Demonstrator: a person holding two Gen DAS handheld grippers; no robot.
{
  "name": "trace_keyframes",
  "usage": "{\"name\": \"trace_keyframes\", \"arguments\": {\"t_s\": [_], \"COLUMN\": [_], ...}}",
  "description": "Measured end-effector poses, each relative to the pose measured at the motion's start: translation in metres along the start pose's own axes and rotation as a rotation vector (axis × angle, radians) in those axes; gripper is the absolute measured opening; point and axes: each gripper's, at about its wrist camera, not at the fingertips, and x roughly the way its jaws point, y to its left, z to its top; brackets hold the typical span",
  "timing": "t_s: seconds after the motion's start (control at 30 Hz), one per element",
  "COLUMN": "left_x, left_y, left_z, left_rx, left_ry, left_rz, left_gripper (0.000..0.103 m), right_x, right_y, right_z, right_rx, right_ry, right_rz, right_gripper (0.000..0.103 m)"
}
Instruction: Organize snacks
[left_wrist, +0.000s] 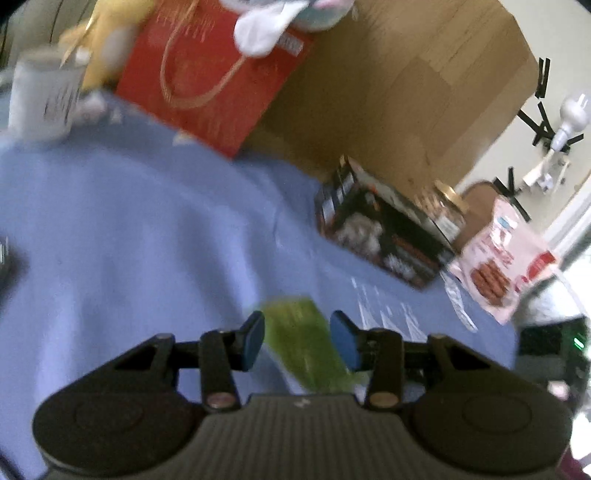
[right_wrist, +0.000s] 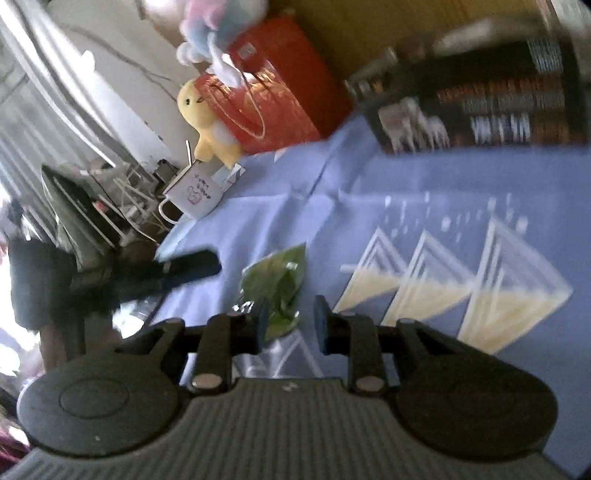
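Observation:
A green snack packet (left_wrist: 299, 332) lies on the blue tablecloth (left_wrist: 129, 229), blurred like the cloth around it. My left gripper (left_wrist: 299, 339) stands over it, jaws apart, with the packet showing in the gap between the blue pads (left_wrist: 255, 339). In the right wrist view the green packet (right_wrist: 277, 284) lies just ahead of my right gripper (right_wrist: 291, 321), which is open; its left pad (right_wrist: 262, 321) overlaps the packet's near end. A black snack box (left_wrist: 380, 229), a gold-lidded jar (left_wrist: 447, 206) and a pink pouch (left_wrist: 506, 266) stand at the right.
A red gift bag (left_wrist: 207, 81) and a large cardboard box (left_wrist: 406, 92) stand along the back. A white mug (left_wrist: 44, 96) sits far left beside a yellow plush toy (right_wrist: 207, 118). A dark blurred bar (right_wrist: 184, 271) lies left of the packet.

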Motion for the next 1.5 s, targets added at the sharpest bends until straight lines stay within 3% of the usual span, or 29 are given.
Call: {"name": "trace_keyframes", "arguments": {"t_s": [0.1,0.23,0.27,0.3,0.33,0.37,0.6,0.87,0.97,1.13,1.23,1.4,1.5], "left_x": [0.003,0.01,0.012,0.013,0.014,0.014,0.026,0.084,0.11,0.16,0.18,0.172,0.159], "left_y": [0.006,0.018,0.021,0.021,0.02,0.017,-0.038,-0.129,-0.145,-0.146,-0.147,-0.154,-0.154], "left_z": [-0.013,-0.018,-0.019,-0.019,-0.018,-0.017,0.019,0.088,0.11,0.134,0.135,0.124,0.118], "left_rx": [-0.059,-0.179,-0.208,-0.217,-0.2,-0.189,-0.017,0.213,0.245,0.244,0.283,0.364,0.363], "left_ry": [0.055,0.062,0.06,0.051,0.052,0.054,0.023,-0.035,-0.053,-0.034,-0.03,-0.079,-0.097], "left_rz": [-0.025,-0.105,-0.116,-0.097,-0.064,-0.052,-0.069,-0.098,-0.094,-0.051,0.03,0.1,0.116], "left_gripper": [0.039,0.039,0.035,0.021,0.015,0.016,0.011,0.012,0.013,0.013,0.013,0.017,0.018], "right_x": [0.009,0.015,0.01,0.009,0.006,0.003,-0.036,-0.088,-0.091,-0.073,-0.053,-0.045,-0.059], "right_y": [-0.008,-0.011,-0.007,-0.006,-0.005,-0.004,-0.006,-0.037,-0.046,-0.065,-0.069,-0.063,-0.059], "right_z": [0.003,0.005,0.001,-0.001,-0.002,-0.002,0.01,0.067,0.094,0.126,0.133,0.124,0.118], "right_rx": [0.069,0.139,0.147,0.154,0.157,0.155,0.104,0.1,0.074,0.015,-0.054,-0.161,-0.147], "right_ry": [0.018,0.034,0.041,0.039,0.029,0.02,-0.117,-0.342,-0.394,-0.409,-0.396,-0.386,-0.446], "right_rz": [0.021,0.079,0.088,0.084,0.084,0.085,0.071,0.013,-0.037,-0.132,-0.204,-0.293,-0.31], "right_gripper": [0.03,0.026,0.019,0.018,0.017,0.015,0.013,0.013,0.013,0.013,0.014,0.017,0.021]}}
